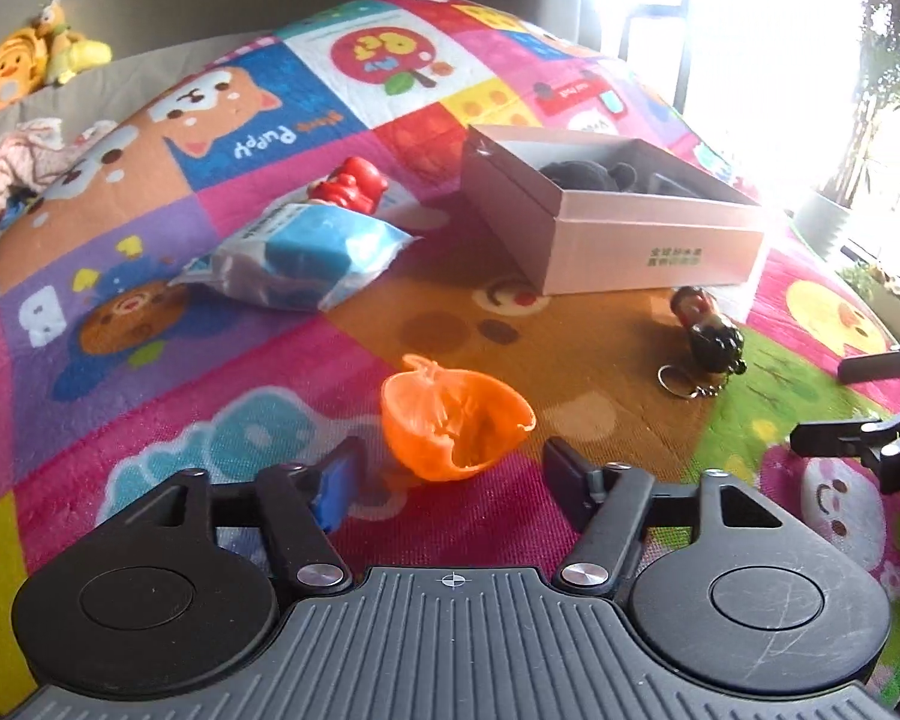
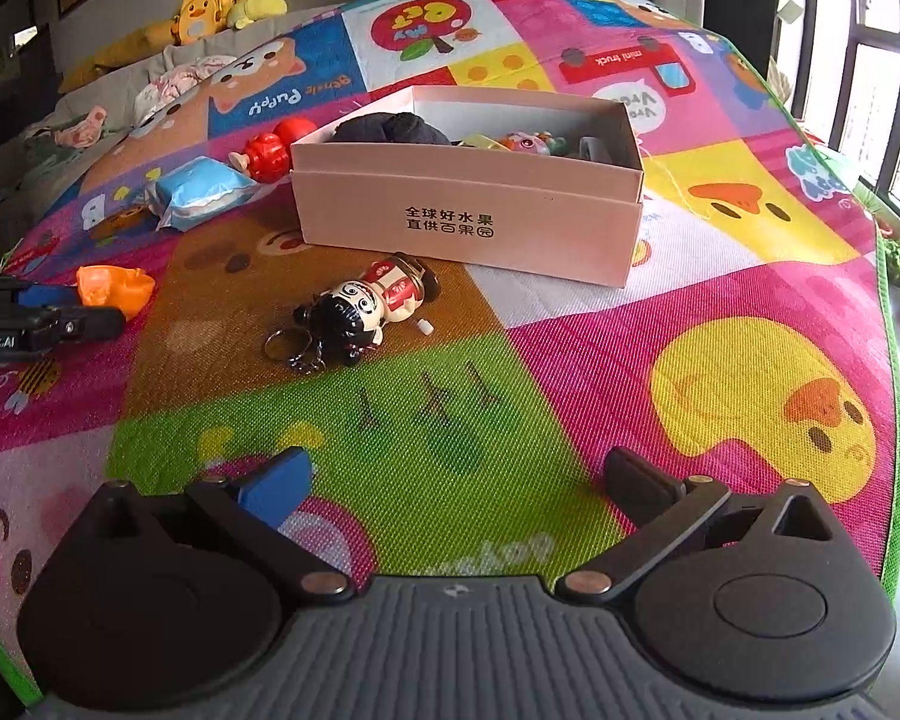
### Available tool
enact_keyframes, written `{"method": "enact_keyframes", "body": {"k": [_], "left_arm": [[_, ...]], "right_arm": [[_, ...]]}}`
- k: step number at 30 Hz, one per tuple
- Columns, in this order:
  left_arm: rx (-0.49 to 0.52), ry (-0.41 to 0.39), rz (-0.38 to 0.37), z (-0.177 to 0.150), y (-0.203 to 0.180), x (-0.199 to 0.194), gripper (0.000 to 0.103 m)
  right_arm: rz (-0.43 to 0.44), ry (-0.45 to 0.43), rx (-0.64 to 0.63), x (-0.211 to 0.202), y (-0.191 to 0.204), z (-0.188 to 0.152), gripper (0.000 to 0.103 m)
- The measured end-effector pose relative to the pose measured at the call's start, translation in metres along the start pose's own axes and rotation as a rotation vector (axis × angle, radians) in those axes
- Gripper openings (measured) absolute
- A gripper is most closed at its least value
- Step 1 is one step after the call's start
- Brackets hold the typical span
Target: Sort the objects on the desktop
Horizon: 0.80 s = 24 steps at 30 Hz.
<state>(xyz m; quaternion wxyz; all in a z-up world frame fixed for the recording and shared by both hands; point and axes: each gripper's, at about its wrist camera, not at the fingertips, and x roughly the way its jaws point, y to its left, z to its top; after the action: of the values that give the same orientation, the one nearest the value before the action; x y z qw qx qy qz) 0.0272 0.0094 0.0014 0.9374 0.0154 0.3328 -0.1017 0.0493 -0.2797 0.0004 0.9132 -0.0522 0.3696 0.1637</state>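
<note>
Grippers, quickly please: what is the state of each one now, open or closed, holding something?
Left gripper: open, holding nothing; the orange toy lies between its fingers.
Right gripper: open, holding nothing.

Left tool [image 1: 450, 471] and right tool [image 2: 459, 480] both spread wide, low, level.

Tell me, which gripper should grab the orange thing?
Probably the left. The left gripper is open with the orange cup-shaped piece right between its fingers. The right gripper is open too, but sits over bare mat, with the little doll keychain nearer to it.
</note>
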Motion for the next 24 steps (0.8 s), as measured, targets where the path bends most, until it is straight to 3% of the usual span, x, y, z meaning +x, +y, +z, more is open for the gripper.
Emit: {"method": "enact_keyframes", "body": {"k": [4,7,13,16,19,24], "left_arm": [[0.005,-0.007,0.031,-0.002,-0.004,0.001,0.097],[0.004,0.002,0.048,-0.003,-0.005,0.002,0.098],[-0.007,0.014,0.051,-0.002,-0.003,0.004,0.101],[-0.02,0.013,0.054,-0.003,-0.002,0.004,0.101],[-0.033,0.012,0.057,-0.003,-0.001,0.003,0.101],[-0.048,0.013,0.046,-0.003,0.002,0.003,0.102]], "right_arm": [[0.001,0.007,-0.012,0.0,0.001,0.001,0.103],[0.038,0.009,0.014,-0.002,-0.004,0.006,0.103],[0.077,-0.097,0.125,-0.006,-0.002,0.035,0.103],[0.076,-0.087,0.118,0.007,0.012,0.047,0.103],[0.024,-0.078,0.032,0.018,0.031,0.048,0.1],[-0.248,-0.122,-0.166,0.015,0.036,0.038,0.1]]}}
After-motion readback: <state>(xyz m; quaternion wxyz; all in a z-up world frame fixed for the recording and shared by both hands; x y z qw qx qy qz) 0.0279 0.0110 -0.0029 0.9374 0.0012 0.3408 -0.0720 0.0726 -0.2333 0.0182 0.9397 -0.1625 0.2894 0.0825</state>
